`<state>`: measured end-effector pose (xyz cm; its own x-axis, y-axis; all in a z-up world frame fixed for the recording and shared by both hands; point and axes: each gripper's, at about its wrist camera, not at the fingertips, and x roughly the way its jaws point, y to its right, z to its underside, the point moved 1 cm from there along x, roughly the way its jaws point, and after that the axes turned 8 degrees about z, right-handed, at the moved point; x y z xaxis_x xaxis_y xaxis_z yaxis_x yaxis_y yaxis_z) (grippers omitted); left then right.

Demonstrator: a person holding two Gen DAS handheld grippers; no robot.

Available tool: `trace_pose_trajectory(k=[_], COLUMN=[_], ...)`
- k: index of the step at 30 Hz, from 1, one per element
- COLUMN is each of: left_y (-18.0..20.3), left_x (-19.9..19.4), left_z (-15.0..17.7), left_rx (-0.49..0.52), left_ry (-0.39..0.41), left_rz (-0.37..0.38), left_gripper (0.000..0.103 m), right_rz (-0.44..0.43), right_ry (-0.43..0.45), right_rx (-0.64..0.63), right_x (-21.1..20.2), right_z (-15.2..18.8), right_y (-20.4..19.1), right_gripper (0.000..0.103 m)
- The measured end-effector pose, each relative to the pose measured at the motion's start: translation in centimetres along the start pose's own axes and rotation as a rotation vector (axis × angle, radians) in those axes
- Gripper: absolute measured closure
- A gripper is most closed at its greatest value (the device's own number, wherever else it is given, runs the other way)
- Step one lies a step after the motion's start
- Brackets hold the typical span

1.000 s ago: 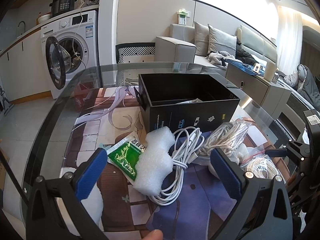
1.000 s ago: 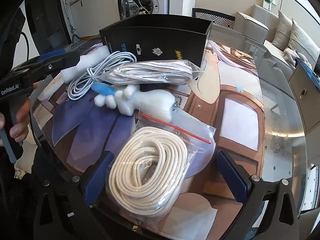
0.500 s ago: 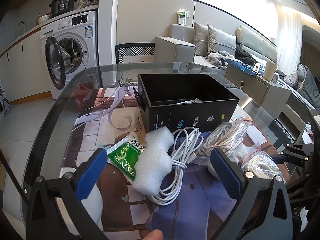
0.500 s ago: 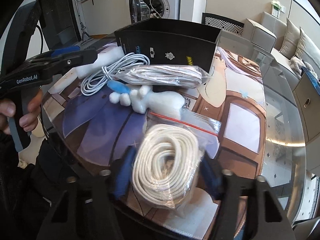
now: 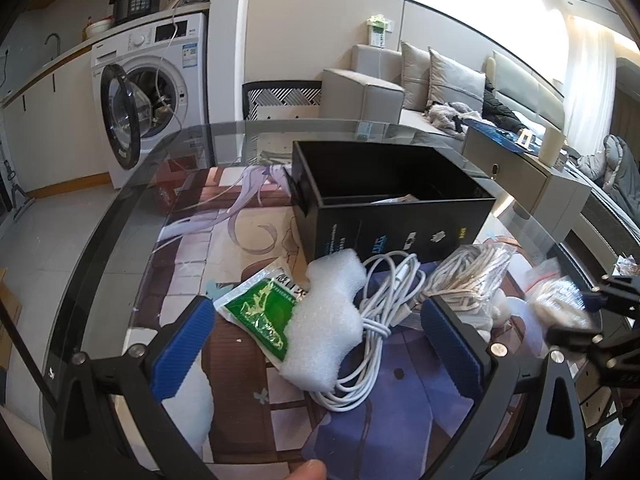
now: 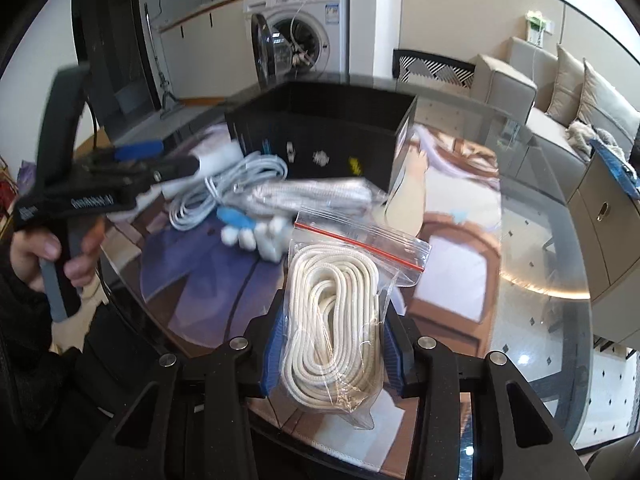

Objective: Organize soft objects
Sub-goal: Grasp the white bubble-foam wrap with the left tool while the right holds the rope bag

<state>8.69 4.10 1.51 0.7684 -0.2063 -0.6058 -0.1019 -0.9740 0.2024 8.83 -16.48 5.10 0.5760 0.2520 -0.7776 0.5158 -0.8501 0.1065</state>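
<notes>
My right gripper (image 6: 330,350) is shut on a clear zip bag of cream rope (image 6: 336,320) and holds it lifted above the table. That bag shows blurred in the left wrist view (image 5: 560,304). My left gripper (image 5: 316,344) is open above a white foam piece (image 5: 326,320), a green packet (image 5: 262,310) and a coiled white cable (image 5: 384,312). An open black box (image 5: 392,208) stands behind them; it also shows in the right wrist view (image 6: 320,136). A bagged white cord bundle (image 6: 312,196) and a small white plush toy (image 6: 256,234) lie in front of it.
The round glass table (image 6: 540,280) carries a printed mat (image 5: 240,236). A washing machine (image 5: 152,96) with its door open stands beyond the far left edge, a sofa (image 5: 420,84) to the far right. The left gripper's handle and hand (image 6: 60,216) are at the left.
My right gripper closed on the rope bag and lifted it off the table. The left gripper stayed open in place.
</notes>
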Motion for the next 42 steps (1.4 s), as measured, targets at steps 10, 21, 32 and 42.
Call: trace_pose_trajectory(k=[10, 21, 32, 42], left_y=[-1.5, -1.5, -0.9, -0.5], left_x=[0.8, 1.7, 0.7, -0.9], left_z=[0.4, 1.0, 0.7, -0.3], left_rx=[-0.081, -0.124, -0.098, -0.074], left_ry=[-0.056, -0.099, -0.058, 0.008], left_rz=[0.056, 0.136, 0.145, 0.141], left_gripper=[0.010, 0.047, 0.064, 0.064], right_rz=[0.012, -0.001, -0.002, -0.005], right_ry=[0.039, 0.049, 0.052, 0.086], right_rx=[0.052, 0.045, 0.040, 0.046], right_x=[-0.7, -0.8, -0.7, -1.4], right_z=[-0.8, -0.8, -0.8, -1.0], right_y=[0.5, 0.1, -0.1, -0.1], right_gripper=[0.061, 0.061, 0.061, 0.061])
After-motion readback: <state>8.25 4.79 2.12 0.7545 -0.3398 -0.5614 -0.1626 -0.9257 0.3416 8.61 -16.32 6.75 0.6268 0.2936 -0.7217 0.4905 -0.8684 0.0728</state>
